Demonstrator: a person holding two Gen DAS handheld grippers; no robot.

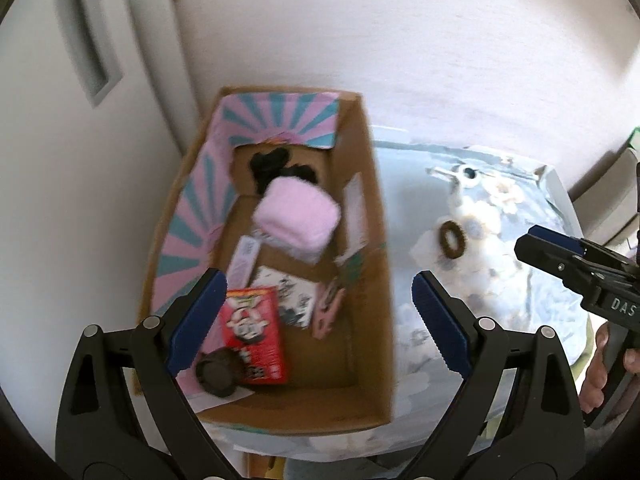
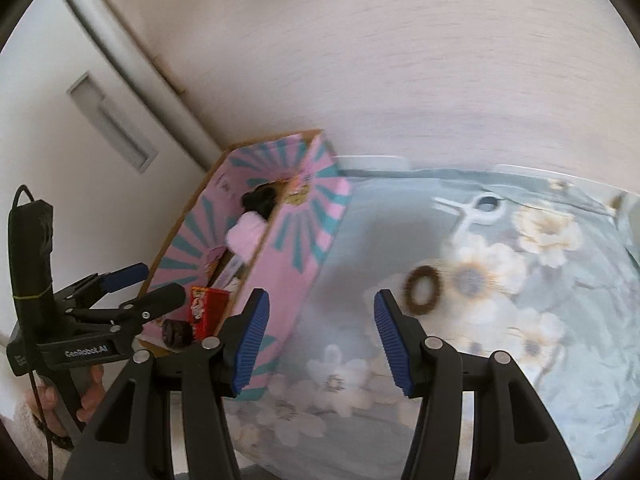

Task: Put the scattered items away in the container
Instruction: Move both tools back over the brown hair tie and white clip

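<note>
A cardboard box (image 1: 372,208) with pink and teal rays stands at the table's left end; it also shows in the right wrist view (image 2: 296,232). Inside lie a pink fluffy pouch (image 1: 296,220), a red carton (image 1: 256,332), a dark round object (image 1: 216,372), a black item (image 1: 276,168) and printed cards (image 1: 296,296). A brown hair ring (image 1: 453,240) lies on the floral cloth (image 2: 520,320), also seen in the right wrist view (image 2: 423,289). A white clip (image 2: 476,208) lies farther back. My left gripper (image 1: 318,320) is open above the box. My right gripper (image 2: 320,336) is open, near the ring.
A white cabinet door with a recessed handle (image 1: 90,40) stands left of the box. A pale wall (image 2: 400,60) runs behind the table. The table's far right edge (image 1: 560,192) borders other furniture.
</note>
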